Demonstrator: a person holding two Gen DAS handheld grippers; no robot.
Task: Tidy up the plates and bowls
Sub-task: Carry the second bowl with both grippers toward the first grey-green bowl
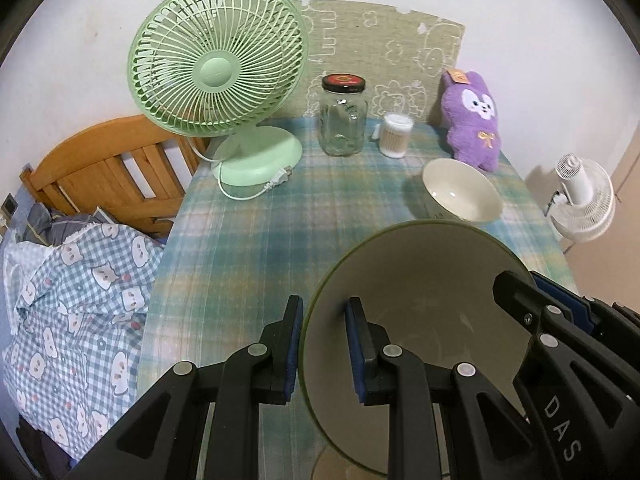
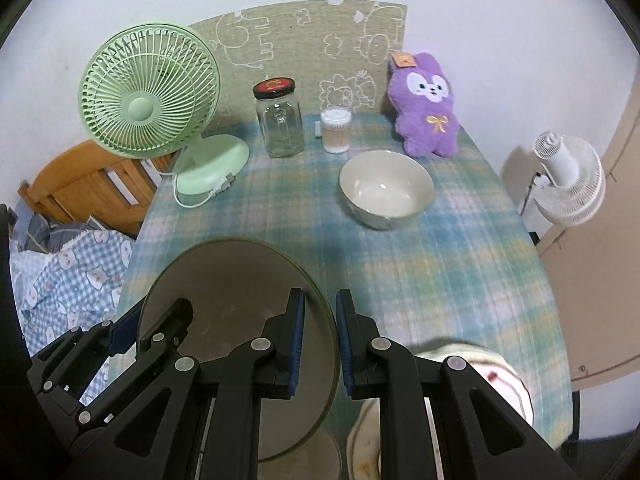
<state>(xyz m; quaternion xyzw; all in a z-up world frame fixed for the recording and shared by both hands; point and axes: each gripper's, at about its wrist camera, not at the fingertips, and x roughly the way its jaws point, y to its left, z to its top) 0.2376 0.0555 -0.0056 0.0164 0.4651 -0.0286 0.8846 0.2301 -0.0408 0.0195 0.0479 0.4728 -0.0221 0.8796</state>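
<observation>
Both grippers pinch one green-rimmed bowl (image 1: 420, 320) by opposite sides of its rim. The left gripper (image 1: 326, 344) has one pad outside the wall and one inside at about nine o'clock. The right gripper (image 2: 320, 344) does the same at three o'clock, likely so the wide, heavy bowl stays level while carried. The bowl is smooth glazed ceramic, deep and round, grey-cream inside, and seems to hang above the table.

At five o'clock in the right view lies a cream plate (image 2: 500, 372) with a small red mark, partly hidden. Further out, at one o'clock, a plain cream bowl (image 2: 386, 188) sits upright on the plaid tablecloth (image 2: 460, 264), a probable stacking target. Along the back stand a glass jar (image 2: 280, 120), a plush rabbit (image 2: 426, 108) and a green fan (image 2: 148, 96).
</observation>
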